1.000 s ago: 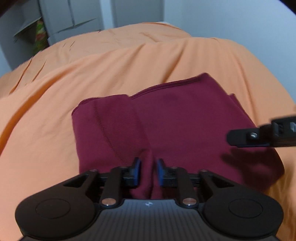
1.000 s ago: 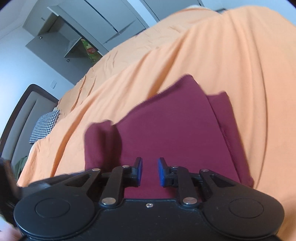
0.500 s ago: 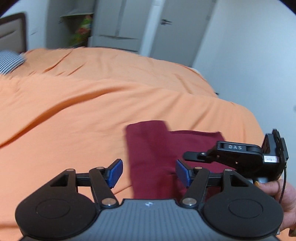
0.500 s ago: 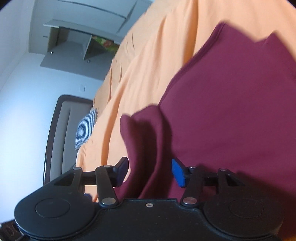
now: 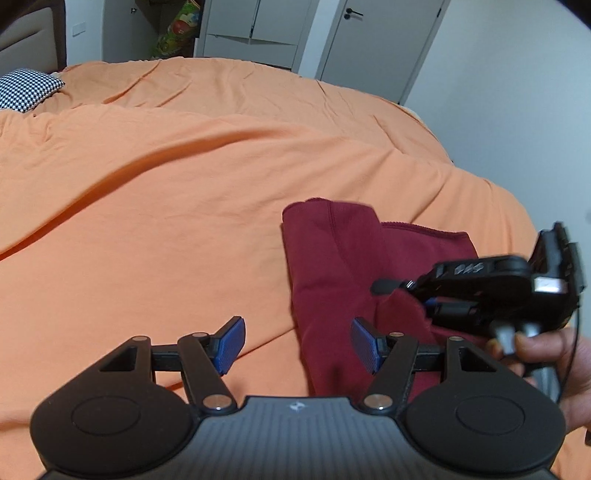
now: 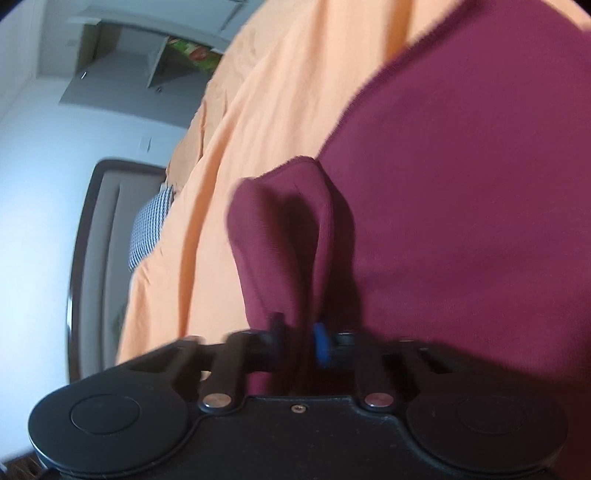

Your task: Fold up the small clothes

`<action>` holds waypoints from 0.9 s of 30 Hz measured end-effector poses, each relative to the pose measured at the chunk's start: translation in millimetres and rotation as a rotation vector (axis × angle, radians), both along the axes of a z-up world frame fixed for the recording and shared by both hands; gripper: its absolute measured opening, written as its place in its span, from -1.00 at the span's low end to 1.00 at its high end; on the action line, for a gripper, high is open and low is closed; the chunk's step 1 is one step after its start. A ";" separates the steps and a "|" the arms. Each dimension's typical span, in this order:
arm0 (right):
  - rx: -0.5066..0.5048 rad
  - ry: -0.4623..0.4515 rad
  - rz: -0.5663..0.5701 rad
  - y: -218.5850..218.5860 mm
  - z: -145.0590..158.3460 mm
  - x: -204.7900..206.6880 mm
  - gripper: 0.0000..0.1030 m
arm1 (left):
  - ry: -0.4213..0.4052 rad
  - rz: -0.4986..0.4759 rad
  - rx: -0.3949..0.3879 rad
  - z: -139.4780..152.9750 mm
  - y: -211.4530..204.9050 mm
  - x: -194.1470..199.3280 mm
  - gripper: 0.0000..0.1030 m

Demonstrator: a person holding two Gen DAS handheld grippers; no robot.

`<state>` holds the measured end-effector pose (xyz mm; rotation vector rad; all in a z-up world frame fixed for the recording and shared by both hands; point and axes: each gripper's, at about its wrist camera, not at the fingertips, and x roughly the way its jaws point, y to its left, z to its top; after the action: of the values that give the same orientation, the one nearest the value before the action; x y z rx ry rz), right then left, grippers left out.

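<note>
On the bed, seen from the left wrist, a maroon garment (image 5: 332, 266) lies on the orange cover (image 5: 166, 206), right of the middle and toward the near edge. It is partly folded, with a thick rolled edge along its left side and a flatter layer spreading behind to the right. The left gripper (image 5: 297, 343) hangs above the cover with its jaws wide apart; the blue pads (image 5: 231, 341) grip nothing, though the near end of the garment runs down between them, closer to the right pad. To the right, the right gripper (image 5: 417, 291) comes in from the side, held by a hand (image 5: 546, 354), its tips buried in a raised bunch of the maroon cloth. A checked pillow (image 5: 26, 88) sits at the far left by the headboard (image 5: 29, 40), and grey wardrobe doors (image 5: 258, 33) stand behind the bed.

Close over the garment (image 6: 461, 206), the right wrist view is blurred by motion. The right gripper (image 6: 299, 341) has its jaws nearly together and closing on an upright fold of maroon cloth that stands between the pads (image 6: 320, 345), which pinch it. The rest of the garment fills the right side of the view, lying on the cover (image 6: 266, 110). The pillow (image 6: 151, 225) and the headboard (image 6: 99, 258) appear at the left, tilted.
</note>
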<state>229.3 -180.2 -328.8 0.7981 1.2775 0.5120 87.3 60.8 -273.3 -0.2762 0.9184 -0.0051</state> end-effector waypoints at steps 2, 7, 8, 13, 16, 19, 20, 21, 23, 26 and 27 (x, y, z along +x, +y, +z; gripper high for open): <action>0.030 -0.051 0.015 -7.3 8.1 0.0 -0.80 | -0.001 -0.005 -0.008 2.2 1.3 0.0 0.34; 0.169 -0.187 0.020 -73.2 47.3 -7.4 -0.80 | 0.004 -0.005 -0.027 -0.3 2.9 -1.6 0.42; 0.169 -0.200 0.004 -94.0 50.7 -10.8 -0.79 | 0.015 -0.005 -0.030 -4.2 1.4 -1.1 0.42; -0.039 -0.090 -0.078 -155.4 20.1 -21.4 -0.71 | 0.059 -0.040 -0.026 -16.8 -18.0 4.7 0.42; -0.033 -0.027 -0.116 -163.5 3.6 -27.1 -0.48 | 0.049 -0.085 -0.026 -15.3 -31.7 7.9 0.42; 0.031 0.002 -0.178 -165.1 -4.5 -31.4 0.01 | 0.049 -0.121 -0.034 -16.6 -44.1 15.5 0.43; 0.045 0.009 -0.192 -164.8 -6.8 -32.5 0.05 | 0.050 -0.128 -0.030 -18.2 -48.4 18.5 0.43; 0.043 0.015 -0.197 -163.2 -8.4 -31.8 0.11 | 0.054 -0.132 -0.028 -20.3 -52.2 21.7 0.43; 0.007 0.019 -0.179 -157.6 -9.8 -28.4 0.13 | 0.061 -0.130 -0.039 -24.1 -56.8 30.0 0.43; -0.048 -0.006 -0.134 -142.5 -7.0 -14.6 -0.31 | 0.073 -0.115 -0.039 -26.6 -61.8 40.3 0.43; -0.072 -0.019 -0.121 -140.8 -6.5 -12.6 -0.61 | 0.073 -0.111 -0.040 -26.0 -62.9 43.3 0.43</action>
<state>216.7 -321.0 -335.4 0.8027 1.2151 0.3738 130.6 -2.1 -299.3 -0.2639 1.0059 -0.1161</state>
